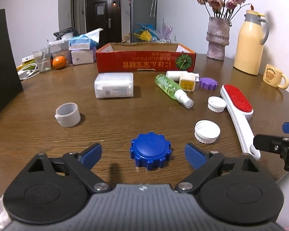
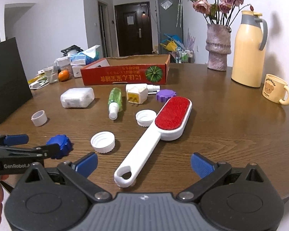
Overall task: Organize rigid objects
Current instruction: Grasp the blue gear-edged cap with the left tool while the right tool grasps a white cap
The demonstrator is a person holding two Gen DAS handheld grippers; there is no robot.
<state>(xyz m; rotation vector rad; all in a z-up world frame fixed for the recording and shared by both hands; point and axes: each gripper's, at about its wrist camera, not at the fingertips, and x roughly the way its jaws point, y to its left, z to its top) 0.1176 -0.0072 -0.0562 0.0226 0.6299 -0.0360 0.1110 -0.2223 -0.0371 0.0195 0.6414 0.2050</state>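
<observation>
Lining up on two separate pickups, both tools are hanging spread above the desk [image 1: 48,88] with nothing pinched. The left tool [image 1: 143,153] is bracketing the blue ridged cap [image 1: 150,151], which is sitting flat on the desk between its two blue pads, clear of both. The right tool [image 2: 144,163] is framing the handle end of the white lint brush [image 2: 154,134], whose looped tip is lying just ahead of its body, between the pads but touching neither. Ahead of both tools, beyond the scattered bottles and lids, the red cardboard box [image 1: 144,61] is standing open, and it is probably serving as the place for the collected items.

Judging by this, the step in hand is the approach before grasping. Next, each tool is likely needing to sink a little further so the pads straddle its target low, then squeeze; the cap's ridges should be giving a sure hold, while the brush, caught near its end, may be tipping when lifted.
</observation>
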